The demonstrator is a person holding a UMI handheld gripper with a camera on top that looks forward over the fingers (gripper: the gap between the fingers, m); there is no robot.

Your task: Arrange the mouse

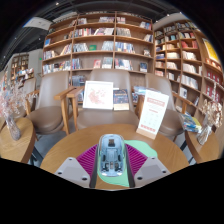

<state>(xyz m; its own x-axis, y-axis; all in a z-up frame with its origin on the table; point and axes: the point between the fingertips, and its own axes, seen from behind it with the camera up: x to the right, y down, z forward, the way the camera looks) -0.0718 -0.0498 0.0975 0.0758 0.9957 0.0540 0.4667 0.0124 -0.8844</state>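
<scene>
A light blue-grey mouse (111, 156) sits lengthwise between my gripper's (111, 172) two fingers. The magenta pads (88, 159) close in on both of its sides with no gap showing, so the gripper is shut on the mouse. A pale green mat (143, 150) lies on the round wooden table (70, 145), showing under and to the right of the mouse. I cannot tell whether the mouse rests on the mat or is held just above it.
A white standing sign (152, 113) is at the table's far right edge. Chairs (48, 117) ring the table. A display stand with a poster (98, 95) and a book (121, 98) stands beyond. Bookshelves (100, 45) line the back and right walls.
</scene>
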